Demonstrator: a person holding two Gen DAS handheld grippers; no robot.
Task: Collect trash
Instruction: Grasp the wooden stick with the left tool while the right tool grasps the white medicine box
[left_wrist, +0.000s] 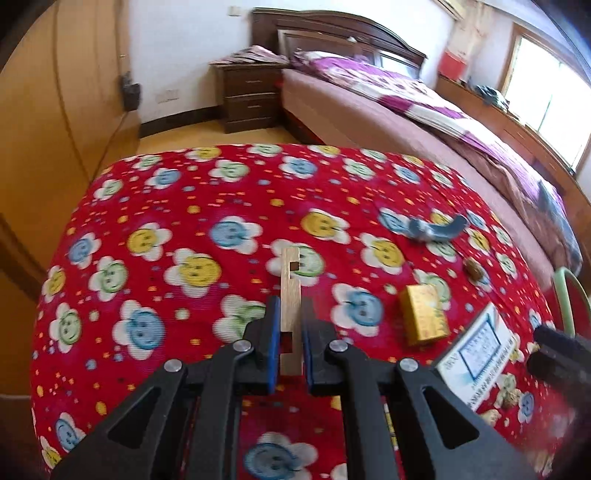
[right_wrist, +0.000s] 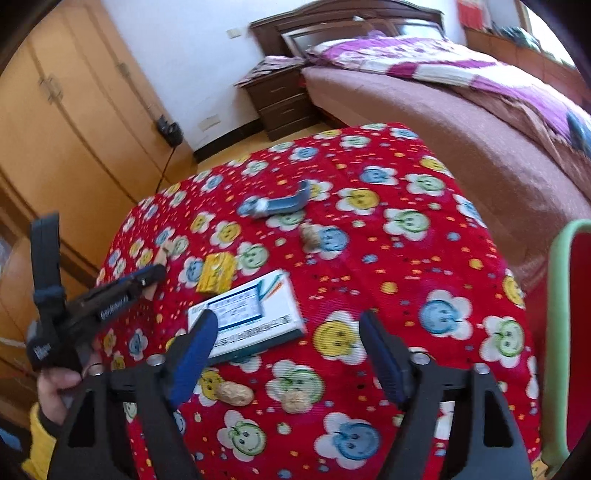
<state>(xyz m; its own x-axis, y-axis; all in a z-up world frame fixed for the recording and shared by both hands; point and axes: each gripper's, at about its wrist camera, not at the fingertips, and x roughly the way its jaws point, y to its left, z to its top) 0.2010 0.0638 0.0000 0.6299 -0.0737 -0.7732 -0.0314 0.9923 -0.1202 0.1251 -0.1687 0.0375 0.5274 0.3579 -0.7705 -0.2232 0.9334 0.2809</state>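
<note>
A pale wooden strip (left_wrist: 290, 273) with small square notches is clamped between the blue pads of my left gripper (left_wrist: 290, 301), which is shut on it just above the red flowered tablecloth (left_wrist: 184, 192). My right gripper (right_wrist: 288, 317) is open and hovers over a white printed box (right_wrist: 251, 314). A gold box (right_wrist: 218, 273) lies beyond the white box, and two nut shells (right_wrist: 234, 393) lie near the right gripper's base. Farther back lie a grey-blue curved piece (right_wrist: 280, 203) and a brown shell (right_wrist: 312, 234). A hand (right_wrist: 55, 384) holds the left gripper (right_wrist: 147, 277) at the table's left.
A chair with a green frame (right_wrist: 557, 295) stands at the table's right edge. Past the table are a bed (right_wrist: 443, 110) with a purple quilt, a dark nightstand (right_wrist: 280, 99) and a wooden wardrobe (right_wrist: 74, 129) on the left.
</note>
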